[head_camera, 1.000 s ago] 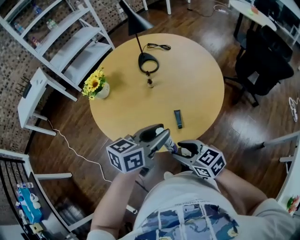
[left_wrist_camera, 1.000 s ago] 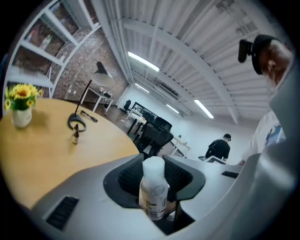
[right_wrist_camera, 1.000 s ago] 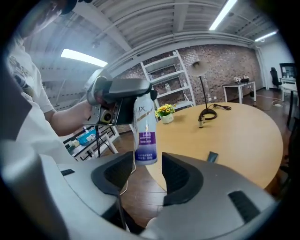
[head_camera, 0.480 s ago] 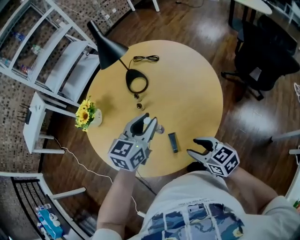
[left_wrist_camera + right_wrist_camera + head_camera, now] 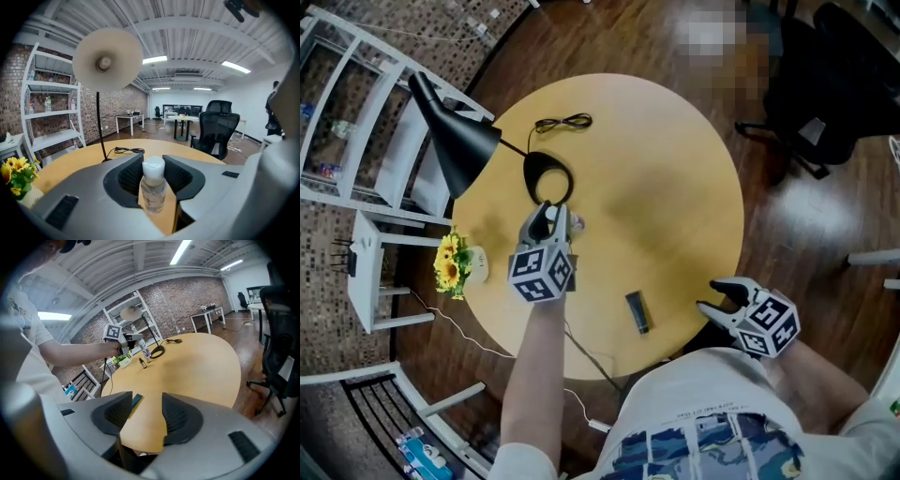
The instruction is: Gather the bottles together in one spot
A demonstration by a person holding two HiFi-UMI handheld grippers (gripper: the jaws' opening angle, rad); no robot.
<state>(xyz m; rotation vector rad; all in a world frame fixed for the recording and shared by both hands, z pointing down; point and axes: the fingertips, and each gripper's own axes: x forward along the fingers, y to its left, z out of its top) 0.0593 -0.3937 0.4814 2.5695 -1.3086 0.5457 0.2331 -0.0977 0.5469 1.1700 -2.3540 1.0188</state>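
1. At the far left a white shelf unit (image 5: pixel 356 141) stands off the round table (image 5: pixel 675 187); a pot of yellow flowers (image 5: pixel 450 267) sits at the table's left rim; a black lamp (image 5: pixel 455 155) holds its shade out past that side, with its ring base on the table near a coiled cable (image 5: pixel 562 123).
2. The left gripper (image 5: pixel 548 214) reaches in just beside the lamp's base; its jaws are clamped on a clear bottle (image 5: pixel 153 187) with a white cap, which is held upright between them.
3. A small dark bottle (image 5: pixel 139 363) stands upright on the table, just beside the held one.
4. A dark tube (image 5: pixel 637 312) lies flat near the table's near edge, well apart from both bottles.
5. The right gripper (image 5: pixel 712 295) hangs at the table's near-right rim; its jaws have just been opening and stand apart, with nothing between them.
6. A black chair (image 5: pixel 825 112) stands on the floor off the table's far-right side.
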